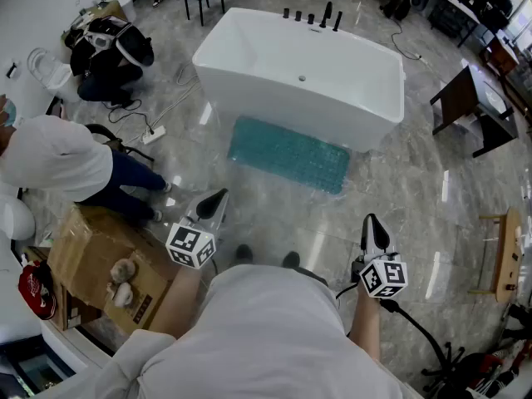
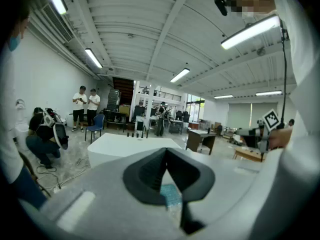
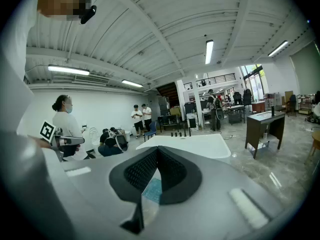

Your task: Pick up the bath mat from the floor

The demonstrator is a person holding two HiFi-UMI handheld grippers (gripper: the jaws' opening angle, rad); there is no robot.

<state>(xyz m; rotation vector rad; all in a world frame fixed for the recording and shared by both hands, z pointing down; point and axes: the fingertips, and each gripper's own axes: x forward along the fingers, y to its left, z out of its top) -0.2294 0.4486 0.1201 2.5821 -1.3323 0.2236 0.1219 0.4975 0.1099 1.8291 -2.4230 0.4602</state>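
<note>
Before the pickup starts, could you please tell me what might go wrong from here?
1. The bath mat lies flat on the glossy floor. The left tongs and right tongs are both shut, so they must open and catch an edge, or they may just push it along.
2. Its far edge runs close along the bathtub, which the tongs could knock.
3. A person in white is close on the left side.

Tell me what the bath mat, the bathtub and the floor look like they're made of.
Bath mat: teal, with a fine bumpy texture and a slight sheen; probably soft rubber or PVC.
Bathtub: smooth, glossy white with seamless walls; likely acrylic, possibly enamel.
Floor: grey veined surface with bright glare streaks; polished stone or marble-look tile.
</note>
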